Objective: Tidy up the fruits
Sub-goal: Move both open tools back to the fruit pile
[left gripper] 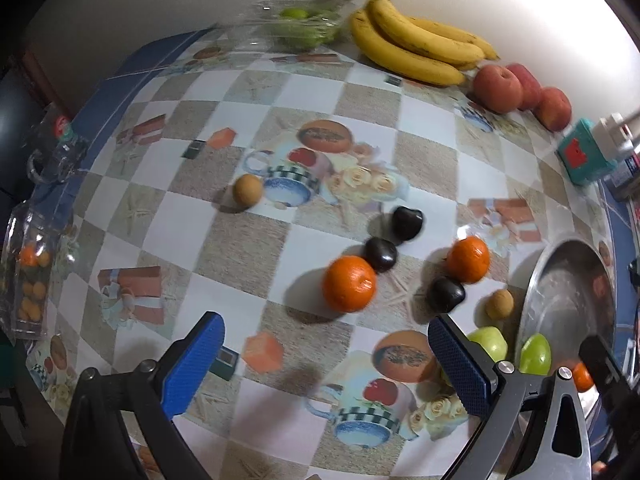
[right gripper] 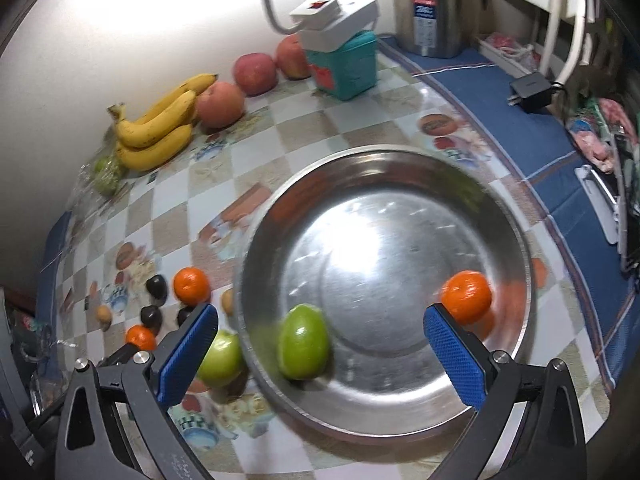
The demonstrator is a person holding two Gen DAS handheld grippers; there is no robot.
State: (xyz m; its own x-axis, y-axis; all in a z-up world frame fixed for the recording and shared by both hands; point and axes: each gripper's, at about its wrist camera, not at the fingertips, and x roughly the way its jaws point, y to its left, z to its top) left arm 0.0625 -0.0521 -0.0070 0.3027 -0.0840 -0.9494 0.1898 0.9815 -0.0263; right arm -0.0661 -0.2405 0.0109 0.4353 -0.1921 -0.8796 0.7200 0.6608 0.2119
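Note:
My right gripper [right gripper: 322,332] hangs open over the steel bowl [right gripper: 380,152]. A blurred green apple [right gripper: 304,344] lies in the bowl below its fingers, untouched by the pads, and an orange [right gripper: 466,296] rests by the bowl's right wall. My left gripper [left gripper: 324,344] is open over the tablecloth with nothing between its fingers. Just ahead of it lie two oranges [left gripper: 350,284] [left gripper: 468,259], three dark fruits [left gripper: 381,254] and two small brown fruits [left gripper: 248,189]. A second green apple [left gripper: 489,342] sits on the table against the bowl [left gripper: 536,280].
Bananas [left gripper: 416,44] and three red apples [left gripper: 498,88] line the back wall, with green fruit in a clear container [left gripper: 298,26] to their left. A teal box [right gripper: 346,64], a lamp base and a steel kettle [right gripper: 430,4] stand behind the bowl. Clear containers sit at the left table edge [left gripper: 28,280].

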